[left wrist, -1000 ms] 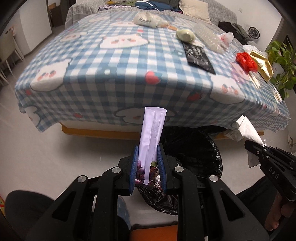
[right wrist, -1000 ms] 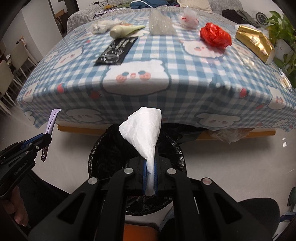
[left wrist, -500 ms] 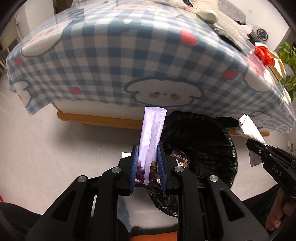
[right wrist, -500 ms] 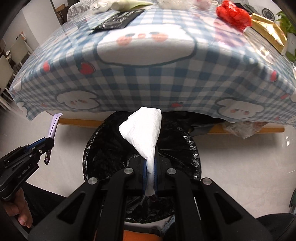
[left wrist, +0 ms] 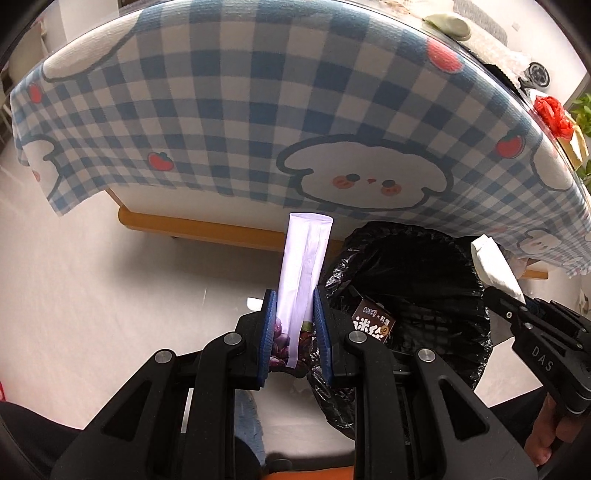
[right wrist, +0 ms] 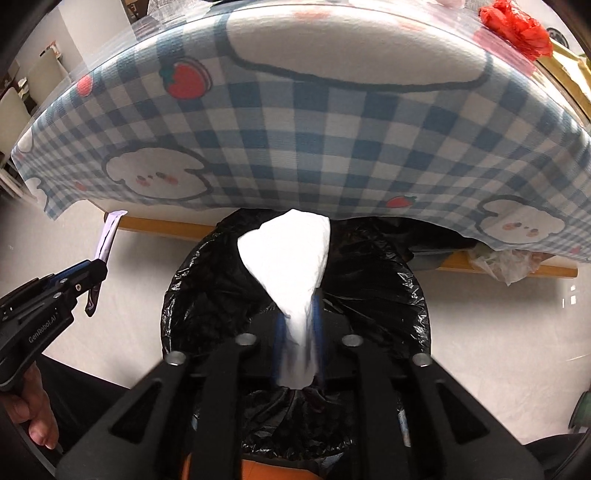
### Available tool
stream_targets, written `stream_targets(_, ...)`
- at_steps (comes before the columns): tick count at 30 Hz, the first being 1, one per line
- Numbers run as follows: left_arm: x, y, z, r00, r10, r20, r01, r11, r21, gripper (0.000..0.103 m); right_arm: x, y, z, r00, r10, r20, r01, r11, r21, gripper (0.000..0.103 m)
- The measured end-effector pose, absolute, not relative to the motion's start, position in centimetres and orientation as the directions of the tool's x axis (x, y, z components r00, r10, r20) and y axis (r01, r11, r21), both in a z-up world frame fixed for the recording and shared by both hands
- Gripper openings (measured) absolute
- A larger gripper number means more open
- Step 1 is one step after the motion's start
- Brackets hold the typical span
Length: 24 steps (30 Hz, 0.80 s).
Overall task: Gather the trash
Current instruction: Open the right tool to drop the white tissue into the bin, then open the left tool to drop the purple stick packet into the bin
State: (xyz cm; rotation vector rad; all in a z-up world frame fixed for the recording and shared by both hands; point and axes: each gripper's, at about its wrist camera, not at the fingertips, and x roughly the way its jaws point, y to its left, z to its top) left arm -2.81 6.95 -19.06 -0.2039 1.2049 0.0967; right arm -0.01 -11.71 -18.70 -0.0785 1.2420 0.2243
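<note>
One bin lined with a black bag [left wrist: 436,266] stands on the floor at the near edge of the counter [left wrist: 229,110], partly under the hanging checked cloth. One brown packet [left wrist: 373,320] with white characters I cannot read lies inside it. My left tool [left wrist: 294,332] is clamped on a long pale purple wrapper [left wrist: 304,258] printed with grapes, held upright just left of the bin's rim. My right tool [right wrist: 298,349] has just been opening, its blue pads blurred, with a white tissue [right wrist: 291,258] between them over the bin's mouth. Its side reads "DAS"; the left one's reads "GenRobot.AI". One crumpled red bag [right wrist: 517,26] lies far right on the counter.
</note>
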Motion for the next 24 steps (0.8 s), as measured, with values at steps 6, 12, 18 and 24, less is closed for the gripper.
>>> stream_targets(6, -2.9, 6.6, -19.0, 0.36, -0.031, -0.932, -0.179, 0.979, -0.102, 0.02, 0.0, -11.6, -18.9, 0.312, 0.132, -0.941, -0.218, 0.974, 0.064, 0.052)
stream_targets(12, -2.9, 5.8, -19.3, 0.354, -0.032, -0.935, -0.17, 0.981, -0.098, 0.02, -0.3, -12.5, -17.9, 0.357, 0.143, -0.923, -0.212, 0.975, 0.069, 0.083)
stream_targets(18, -2.2, 2.5, -19.6, 0.356, -0.057, -0.933, -0.128, 0.986, -0.11, 0.02, -0.5, -15.2, -16.3, 0.415, 0.121, -0.902, -0.187, 0.981, 0.045, 0.094)
stream_targets(24, -1.5, -1.3, -20.1, 0.353, -0.086, -0.932, -0.08, 0.989, -0.121, 0.02, -0.7, -19.1, -16.0, 0.431, 0.086, -0.898, -0.136, 0.99, 0.029, 0.095)
